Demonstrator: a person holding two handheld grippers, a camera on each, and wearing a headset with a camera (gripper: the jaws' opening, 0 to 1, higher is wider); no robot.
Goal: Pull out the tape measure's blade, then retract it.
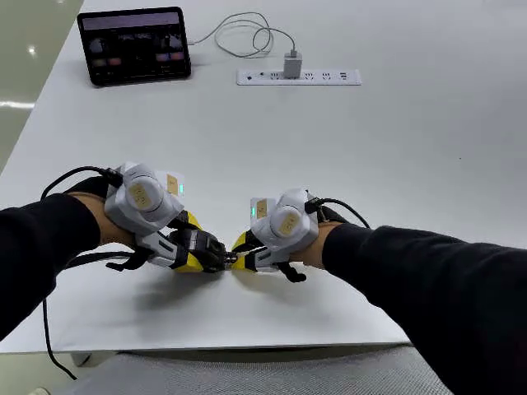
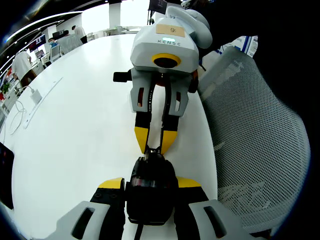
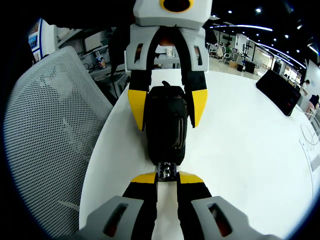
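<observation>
tape measure (image 2: 150, 197) held between two grippers
the case is clamped by the left gripper (image 2: 150, 182); the blade tip (image 3: 166, 171) is pinched by the right gripper (image 3: 167, 178).

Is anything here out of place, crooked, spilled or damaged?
Nothing stands out. The left gripper grips the black tape measure, the right gripper pinches its blade tip, and the tablet, power strip and cable lie tidy on the white table.

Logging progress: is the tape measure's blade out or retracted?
Nearly retracted: just a short marked stub of blade shows between the tape measure and the right gripper shut on it.
</observation>
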